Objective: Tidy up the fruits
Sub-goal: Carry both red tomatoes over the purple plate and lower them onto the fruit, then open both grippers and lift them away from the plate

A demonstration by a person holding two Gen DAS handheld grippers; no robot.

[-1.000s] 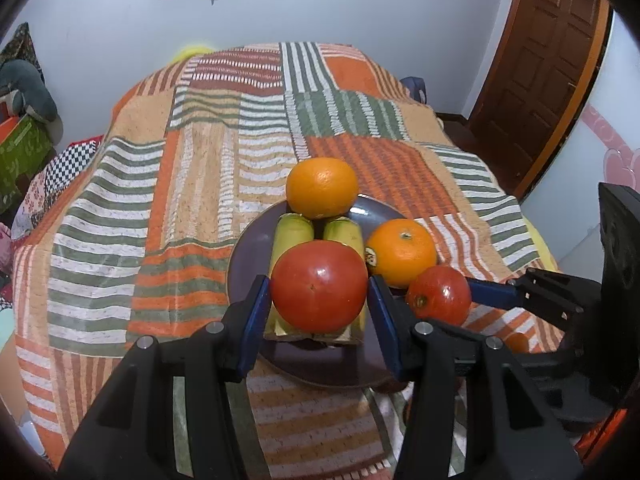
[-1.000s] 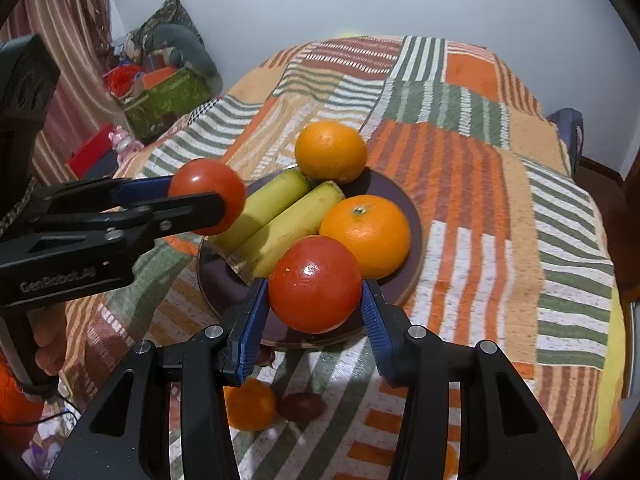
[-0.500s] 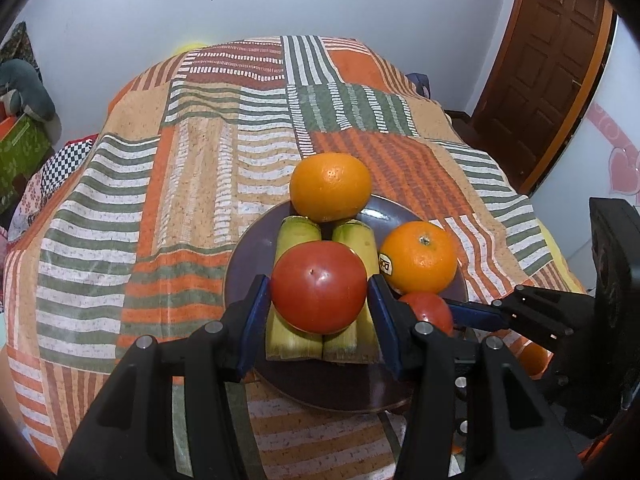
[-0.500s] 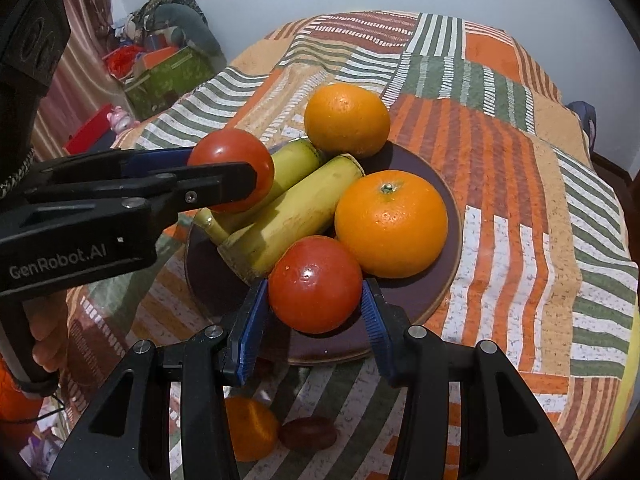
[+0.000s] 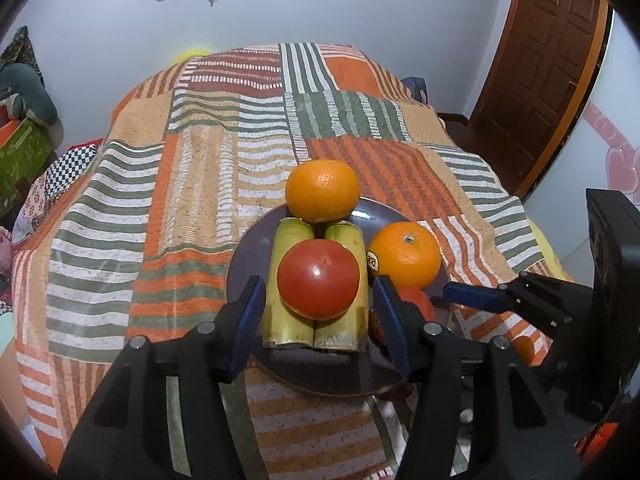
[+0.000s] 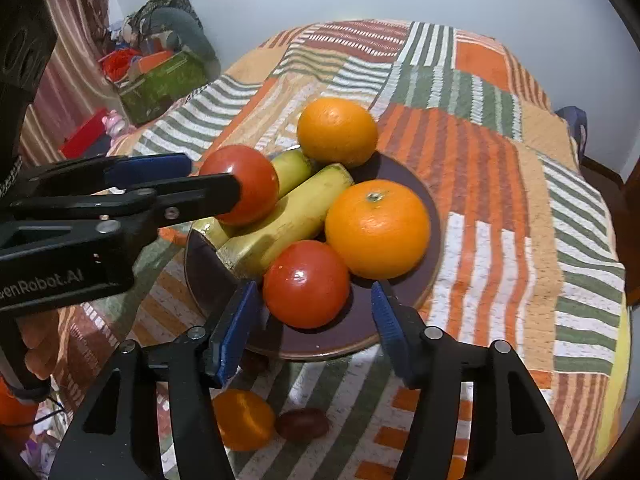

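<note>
Both claws are letting go at once. My left claw (image 5: 320, 316) had its blue pads tight on a tomato (image 5: 319, 278) a moment ago; now the jaws are opening, there is daylight on either side of the fruit, and it sits on top of the two banana pieces (image 5: 316, 308) on the dark plate (image 5: 248, 248). My right claw (image 6: 312, 320) is doing the same: its jaws are opening too, and the second tomato (image 6: 306, 283) rests free on the near part of the plate, touching the nearer orange (image 6: 377, 229), with gaps to both pads. The other orange (image 6: 337, 131) sits at the far rim. So I judge both tomatoes delivered, and the plate, on the striped bedspread (image 5: 180, 184), now holds two oranges, the bananas and two tomatoes. The tomato perched on the bananas looks the less stable of the two; I would back the left claw away gently. Below the plate's near edge, a small orange fruit (image 6: 243, 420) and a dark one (image 6: 303, 424) lie loose on the bedspread, probably next.
</note>
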